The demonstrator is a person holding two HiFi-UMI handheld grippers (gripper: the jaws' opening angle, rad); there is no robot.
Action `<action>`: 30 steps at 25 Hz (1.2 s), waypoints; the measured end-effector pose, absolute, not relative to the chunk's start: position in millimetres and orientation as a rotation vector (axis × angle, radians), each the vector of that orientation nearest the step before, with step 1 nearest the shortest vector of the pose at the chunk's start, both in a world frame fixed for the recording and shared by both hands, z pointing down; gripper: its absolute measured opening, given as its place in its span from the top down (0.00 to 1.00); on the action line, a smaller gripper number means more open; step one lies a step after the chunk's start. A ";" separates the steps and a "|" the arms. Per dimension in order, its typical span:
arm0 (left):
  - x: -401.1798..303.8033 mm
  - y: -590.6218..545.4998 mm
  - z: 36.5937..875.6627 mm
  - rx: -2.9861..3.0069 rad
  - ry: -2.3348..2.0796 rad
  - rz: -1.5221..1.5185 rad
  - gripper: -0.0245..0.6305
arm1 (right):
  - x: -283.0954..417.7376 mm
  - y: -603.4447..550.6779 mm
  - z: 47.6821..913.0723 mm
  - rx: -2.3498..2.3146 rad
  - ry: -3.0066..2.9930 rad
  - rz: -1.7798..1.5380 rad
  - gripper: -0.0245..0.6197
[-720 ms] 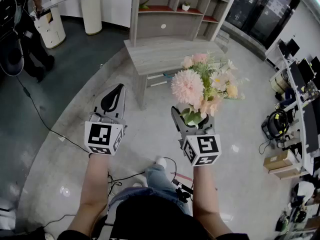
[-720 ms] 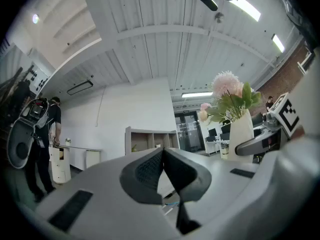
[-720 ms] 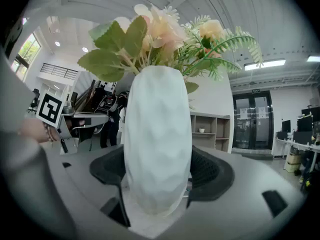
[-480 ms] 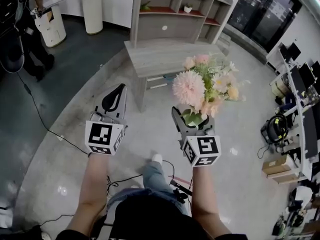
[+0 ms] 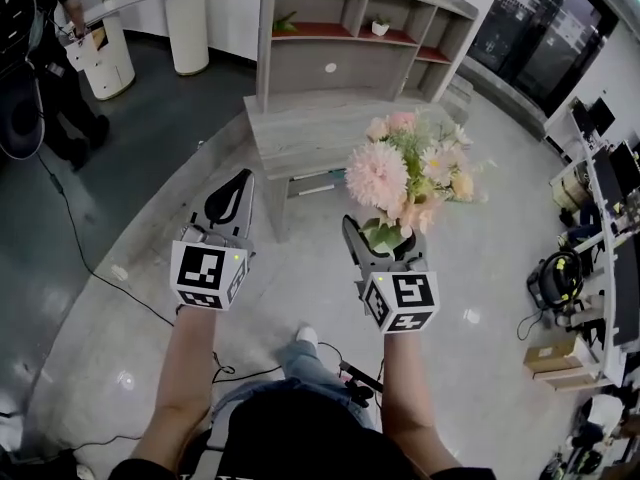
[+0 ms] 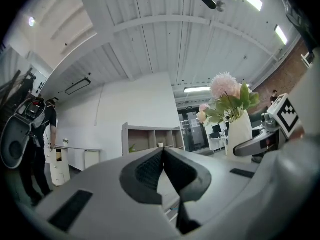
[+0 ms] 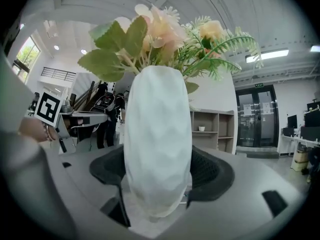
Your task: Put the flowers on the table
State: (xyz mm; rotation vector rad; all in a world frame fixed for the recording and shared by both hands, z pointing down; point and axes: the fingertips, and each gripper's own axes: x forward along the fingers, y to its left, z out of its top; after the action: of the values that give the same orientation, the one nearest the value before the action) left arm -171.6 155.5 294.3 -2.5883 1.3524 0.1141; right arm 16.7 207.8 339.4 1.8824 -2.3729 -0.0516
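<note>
Flowers (image 5: 410,173) in white vase (image 7: 157,139) within right claw (image 5: 385,240), grey table (image 5: 320,123) ahead.

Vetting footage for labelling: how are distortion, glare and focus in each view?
Head view: sharp, edges bowed, glints on the floor. Left gripper view: heavy fisheye, dark corners, ceiling lamp blown out. Right gripper view: fisheye, near vase bright, slightly soft.

Grey grippers (image 5: 236,180) (image 5: 385,236); black-white marker cubes (image 5: 208,275)
</note>
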 end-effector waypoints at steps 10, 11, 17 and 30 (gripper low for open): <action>-94.3 57.4 284.2 -2.531 1.416 0.128 0.95 | 100.1 96.2 339.9 1.810 -2.400 -0.036 0.38; -88.3 49.3 282.9 -2.523 1.425 0.131 0.95 | 105.9 86.7 339.6 1.798 -2.408 -0.035 0.38; -65.3 16.7 283.6 -2.501 1.480 0.133 0.95 | 131.1 46.8 342.8 1.735 -2.445 -0.019 0.38; -46.2 8.4 309.3 -2.531 1.507 0.068 0.95 | 150.2 44.0 369.4 1.706 -2.461 0.055 0.38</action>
State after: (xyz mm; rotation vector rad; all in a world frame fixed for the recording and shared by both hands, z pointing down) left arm -46.2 8.4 309.3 -2.5309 1.5069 0.0676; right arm 150.2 44.0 369.4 1.7058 -2.4606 0.0545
